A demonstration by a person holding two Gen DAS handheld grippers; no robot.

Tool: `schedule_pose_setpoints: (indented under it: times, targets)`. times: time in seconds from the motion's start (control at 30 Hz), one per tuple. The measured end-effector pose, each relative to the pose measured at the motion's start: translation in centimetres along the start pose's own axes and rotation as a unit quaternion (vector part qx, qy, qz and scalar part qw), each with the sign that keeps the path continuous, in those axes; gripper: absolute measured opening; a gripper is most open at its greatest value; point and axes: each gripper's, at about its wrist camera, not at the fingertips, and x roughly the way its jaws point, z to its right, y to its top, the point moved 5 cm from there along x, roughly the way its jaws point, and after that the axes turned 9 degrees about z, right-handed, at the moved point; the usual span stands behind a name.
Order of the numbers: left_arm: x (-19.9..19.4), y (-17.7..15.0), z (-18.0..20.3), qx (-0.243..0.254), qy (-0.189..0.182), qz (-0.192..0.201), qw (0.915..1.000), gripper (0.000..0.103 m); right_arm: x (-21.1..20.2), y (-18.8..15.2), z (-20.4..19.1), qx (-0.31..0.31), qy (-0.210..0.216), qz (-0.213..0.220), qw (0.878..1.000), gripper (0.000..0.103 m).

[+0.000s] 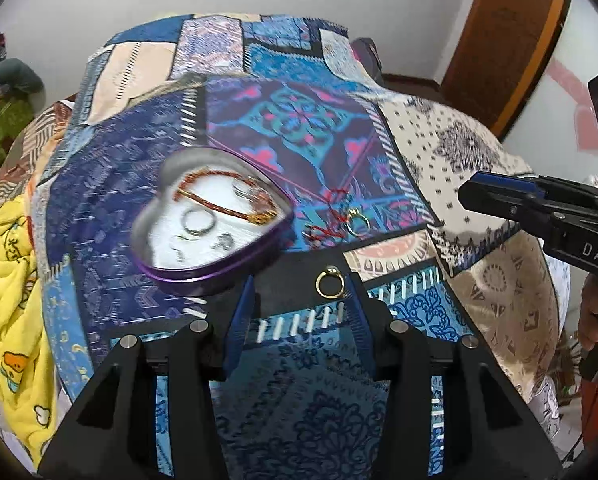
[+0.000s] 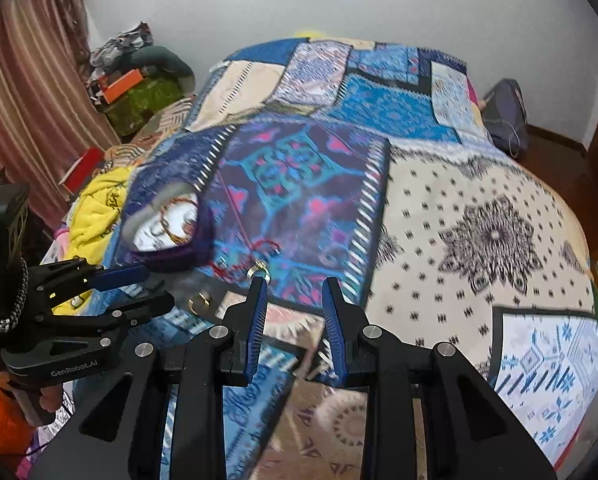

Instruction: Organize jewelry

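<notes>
Purple-walled and heart-shaped, the tin (image 1: 213,222) sits open on the patchwork quilt (image 1: 471,168) covering the bed, and inside it I count one beaded bracelet (image 1: 227,196) curving across the white base and one silver ring (image 1: 198,222) below it; a few smaller pieces lie there too, too blurred to count. Outside the tin, two gold rings are in play. One gold ring (image 1: 330,282) lies on a black patch of the quilt, right between the fingers of the left claw (image 1: 299,300), nearer the right-hand finger; the jaws stand wide apart and grip nothing. The second gold ring (image 1: 357,220) lies farther out, beside a tangle of red thread (image 1: 327,220), just right of the tin. Over in the right wrist view, the right claw (image 2: 295,292) hangs above the quilt, half open and empty, its left fingertip close to that second ring (image 2: 259,267). One yellow blanket (image 1: 7,280) is bunched at the bed's left edge.
</notes>
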Motion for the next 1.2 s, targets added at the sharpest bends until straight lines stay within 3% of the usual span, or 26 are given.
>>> schedule_pose_setpoints:
  times: [0.37, 0.5, 0.6, 0.77, 1.0, 1.2]
  targets:
    - [2.6, -0.5, 1.4, 0.023, -0.019, -0.020, 0.9994, 0.045, 1.8, -1.6, 0.4, 0.007, 0.012, -0.035, 0.999, 0.026]
    - [3.1, -0.6, 1.8, 0.048, -0.006, -0.013, 0.9987, 0.031, 2.3, -1.5, 0.1, 0.010, 0.020, -0.037, 0.999, 0.026]
    - [3.2, -0.6, 1.5, 0.041, -0.016, -0.010, 0.9990, 0.017, 2.9, -1.5, -0.5, 0.005, 0.027, -0.041, 0.999, 0.026]
    - [2.9, -0.4, 0.2, -0.002, -0.048, -0.009, 0.9988, 0.017, 4.3, -1.6, -1.7, -0.013, 0.037, -0.058, 0.998, 0.026]
    - [2.0, 0.0, -1.0, -0.004, -0.019, 0.006, 0.9998, 0.017, 6.6, -1.5, -2.9, -0.041, 0.037, -0.072, 0.996, 0.026]
    - [2.1, -0.2, -1.3, -0.004, -0.021, 0.006, 0.9997, 0.017, 7.3, -1.4, -3.2, -0.073, 0.017, -0.065, 0.995, 0.025]
